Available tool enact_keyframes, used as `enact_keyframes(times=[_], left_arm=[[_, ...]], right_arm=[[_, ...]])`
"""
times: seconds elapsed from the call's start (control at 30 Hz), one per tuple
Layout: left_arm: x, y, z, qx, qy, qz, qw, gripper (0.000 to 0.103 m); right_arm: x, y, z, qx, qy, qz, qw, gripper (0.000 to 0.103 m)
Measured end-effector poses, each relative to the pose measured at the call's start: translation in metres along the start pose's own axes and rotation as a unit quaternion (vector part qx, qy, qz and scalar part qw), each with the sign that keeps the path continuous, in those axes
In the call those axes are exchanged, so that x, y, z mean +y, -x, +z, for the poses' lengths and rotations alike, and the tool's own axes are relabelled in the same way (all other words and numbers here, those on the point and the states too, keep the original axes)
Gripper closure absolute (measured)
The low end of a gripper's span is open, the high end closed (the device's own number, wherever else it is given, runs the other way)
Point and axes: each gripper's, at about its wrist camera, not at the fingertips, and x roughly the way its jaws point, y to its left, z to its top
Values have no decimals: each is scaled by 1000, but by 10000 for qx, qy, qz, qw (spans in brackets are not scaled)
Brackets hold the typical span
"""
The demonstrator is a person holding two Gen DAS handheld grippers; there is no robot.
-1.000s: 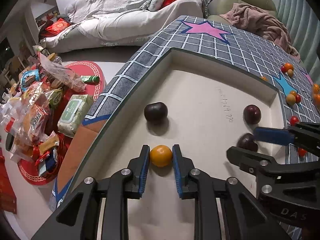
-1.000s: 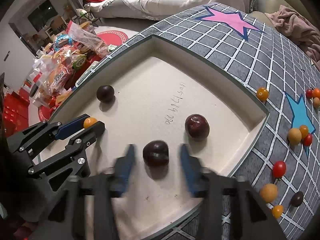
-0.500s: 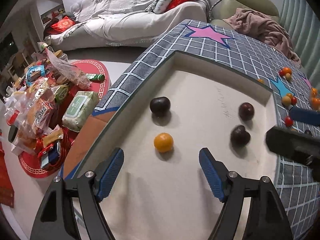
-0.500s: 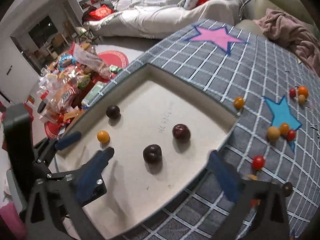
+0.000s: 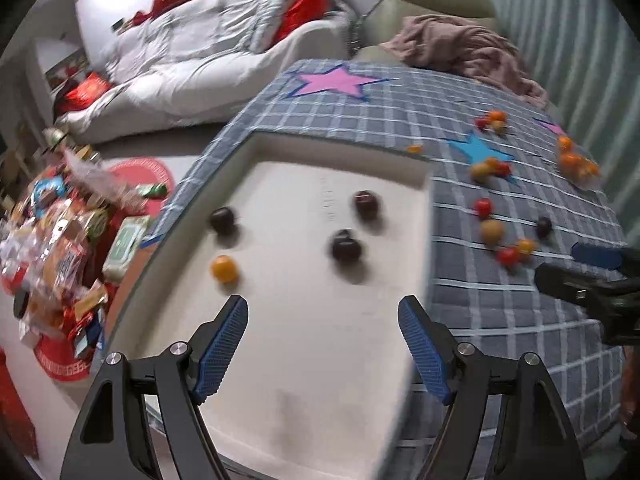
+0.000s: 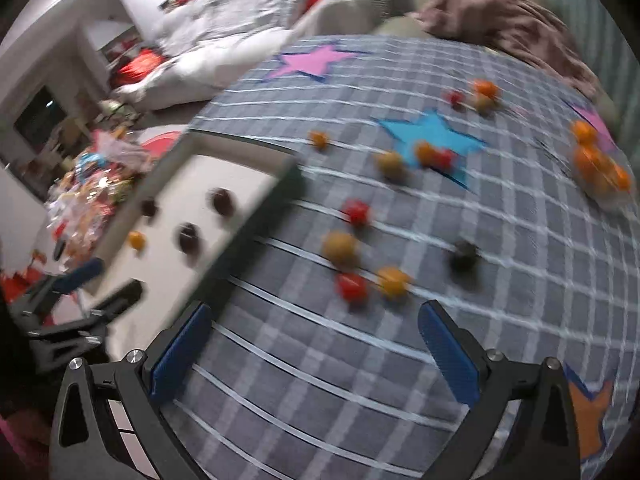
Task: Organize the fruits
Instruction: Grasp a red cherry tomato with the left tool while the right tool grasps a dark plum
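- The left wrist view looks steeply down along its own claw (image 5: 322,354), close above the white tray (image 5: 320,360), facing the sofa (image 5: 192,64).
- The right wrist view looks down over the checked cloth (image 6: 360,360) beside the tray, its claw (image 6: 316,356) in the foreground.
- Both views share the tray, the loose fruits (image 6: 352,256) and the pink star (image 5: 332,80); each catches the other's claw at its edge.
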Motion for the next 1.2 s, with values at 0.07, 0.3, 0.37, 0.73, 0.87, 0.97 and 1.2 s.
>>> enact_keyframes(times=[0.07, 0.3, 0.37, 0.73, 0.87, 0.97, 1.2], left_arm=[[-15, 6, 0, -42, -128, -122, 9998, 24], [-74, 8, -8, 72, -732, -386, 9965, 24], [-86, 1, -10, 204, -775, -439, 9958, 24], [-114, -37, -9, 534, -688, -322, 9957, 24], [-122, -41, -4, 446, -685, -326, 9961, 24], [-129, -46, 1, 405, -750, -339, 9958, 25], [-132, -58, 11, 392, -722, -288, 9962, 25]], right_arm=[[-18, 1, -10, 25, -130, -154, 9998, 0], [-64, 5, -37, 63, -463, -477, 9978, 0], [-69, 6, -40, 37, -441, -547, 9975, 0], [-86, 3, -37, -160, -335, -774, 9963, 0], [-87, -3, -29, -187, -222, -780, 9965, 0], [-85, -7, -22, -249, -58, -804, 9964, 0], [-87, -15, -9, -342, 125, -755, 9965, 4]])
